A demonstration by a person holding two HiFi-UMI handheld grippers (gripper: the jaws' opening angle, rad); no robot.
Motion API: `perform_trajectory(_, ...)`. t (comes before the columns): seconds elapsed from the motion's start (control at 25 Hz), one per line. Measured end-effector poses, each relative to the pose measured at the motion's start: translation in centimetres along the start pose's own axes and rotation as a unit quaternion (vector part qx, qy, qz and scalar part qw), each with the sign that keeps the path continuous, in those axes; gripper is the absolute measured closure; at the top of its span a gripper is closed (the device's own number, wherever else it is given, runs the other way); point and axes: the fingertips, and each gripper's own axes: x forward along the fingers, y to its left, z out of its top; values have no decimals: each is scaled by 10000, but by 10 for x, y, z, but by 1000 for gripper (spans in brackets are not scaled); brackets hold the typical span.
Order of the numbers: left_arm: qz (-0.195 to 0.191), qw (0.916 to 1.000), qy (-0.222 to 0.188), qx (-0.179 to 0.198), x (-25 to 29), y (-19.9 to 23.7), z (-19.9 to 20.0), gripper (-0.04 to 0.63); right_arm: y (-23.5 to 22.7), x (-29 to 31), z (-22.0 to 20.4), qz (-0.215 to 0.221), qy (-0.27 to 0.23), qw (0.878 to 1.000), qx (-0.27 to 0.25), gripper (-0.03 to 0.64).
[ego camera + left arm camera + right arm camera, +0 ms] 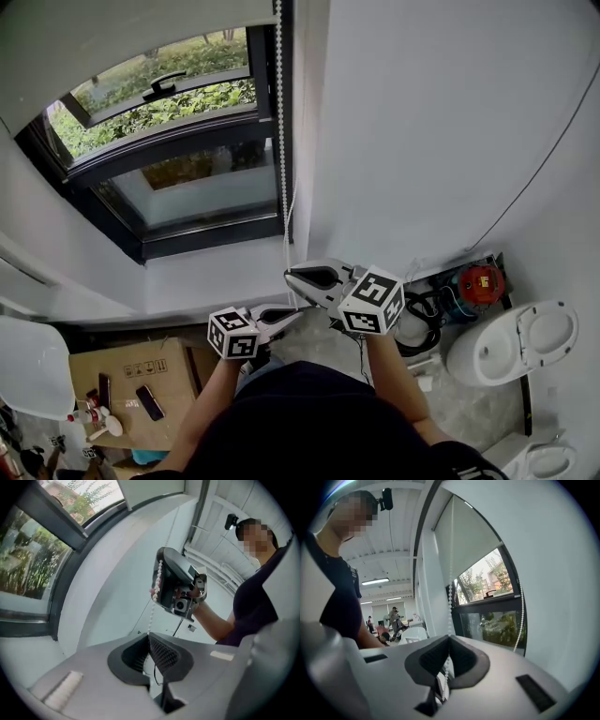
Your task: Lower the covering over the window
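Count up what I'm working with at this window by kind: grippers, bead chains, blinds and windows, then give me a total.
Grippers: 2 (left gripper, right gripper)
Bead chain: 1
Roller blind: 1
Window: 1
Total: 5

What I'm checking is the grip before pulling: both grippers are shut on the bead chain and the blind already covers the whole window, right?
Not quite. The blind covers only the top of the window; the right gripper view shows bare glass below its edge. The rest holds: the left gripper and the right gripper are both shut on the bead chain.
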Motion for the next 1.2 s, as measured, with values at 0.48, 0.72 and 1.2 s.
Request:
perform_trajectory(0.48, 129, 9977, 661, -110, 5, 12, -45, 581, -16, 12, -52, -181, 642, 9977, 96, 603)
perform_trajectory(0.72, 152, 9958, 838, -323, 3, 14, -68, 581, -19, 14, -78, -201, 790, 9960, 358, 603)
perform_trajectory(1.2, 252, 9964, 733, -345, -1, 17, -71, 580, -19, 14, -82, -196, 732, 9954, 582, 603)
